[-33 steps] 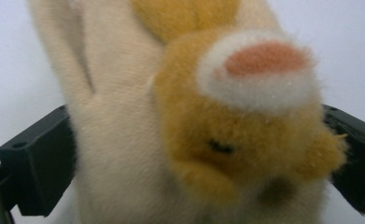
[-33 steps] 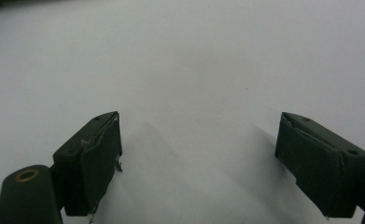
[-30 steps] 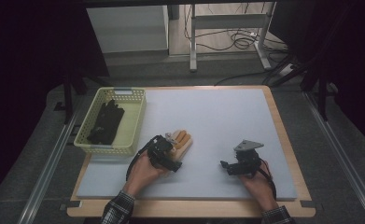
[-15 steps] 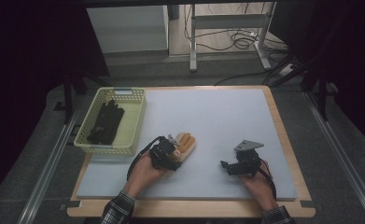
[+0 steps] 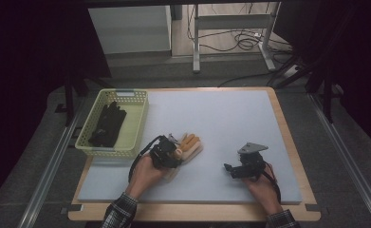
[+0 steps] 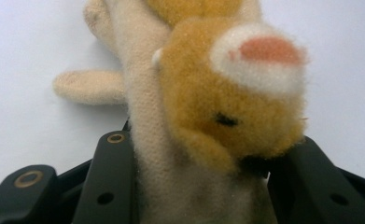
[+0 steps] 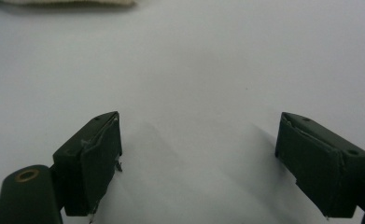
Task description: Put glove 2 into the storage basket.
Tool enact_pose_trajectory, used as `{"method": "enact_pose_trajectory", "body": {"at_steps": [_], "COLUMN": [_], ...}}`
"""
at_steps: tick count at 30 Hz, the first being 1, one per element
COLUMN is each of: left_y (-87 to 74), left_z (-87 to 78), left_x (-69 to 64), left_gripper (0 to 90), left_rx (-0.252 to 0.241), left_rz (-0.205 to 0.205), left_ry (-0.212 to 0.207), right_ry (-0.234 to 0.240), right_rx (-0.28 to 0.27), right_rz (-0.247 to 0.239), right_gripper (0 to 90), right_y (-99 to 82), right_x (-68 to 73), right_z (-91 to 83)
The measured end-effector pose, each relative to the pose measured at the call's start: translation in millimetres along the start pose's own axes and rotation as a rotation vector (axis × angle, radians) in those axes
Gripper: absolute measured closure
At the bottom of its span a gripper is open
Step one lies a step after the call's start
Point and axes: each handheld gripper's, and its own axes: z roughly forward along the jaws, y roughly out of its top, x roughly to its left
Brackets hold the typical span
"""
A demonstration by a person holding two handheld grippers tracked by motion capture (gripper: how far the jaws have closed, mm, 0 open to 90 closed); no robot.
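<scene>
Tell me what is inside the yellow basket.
The yellow basket holds a black item, lying lengthwise in the high view, possibly gloves; too dark to tell. Whatever lies beneath it is covered.

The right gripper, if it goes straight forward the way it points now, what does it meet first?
Probably the plush toy. The open right gripper points left across bare mat; the toy's pale edge lies far ahead, slightly off line.

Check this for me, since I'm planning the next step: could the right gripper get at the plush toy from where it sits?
Probably yes. The right gripper rests open on the white mat, with bare mat between it and the plush toy. But the left gripper has just been closing around the toy's near end, leaving only the far end free.
</scene>
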Motion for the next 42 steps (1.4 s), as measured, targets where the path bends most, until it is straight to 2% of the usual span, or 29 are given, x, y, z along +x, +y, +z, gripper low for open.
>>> {"method": "enact_pose_trajectory", "body": {"at_steps": [10, 26, 42], "left_y": [15.8, 32.8, 41.8], "left_z": [-19.0, -47.7, -77.2], "left_x": [5.7, 24.1, 46.9], "left_gripper": [57.0, 56.9, 56.8], "left_rx": [-0.038, -0.057, -0.072], "left_rz": [0.001, -0.014, -0.054], "left_ry": [0.043, 0.106, 0.176], "right_ry": [0.000, 0.000, 0.000], "right_rx": [0.000, 0.000, -0.001], "right_rz": [-0.001, 0.001, -0.002], "right_gripper": [14.3, 14.2, 14.2], "right_y": [-0.1, 0.0, -0.1], "right_x": [0.0, -0.1, -0.3], "right_z": [-0.1, -0.1, 0.0]}}
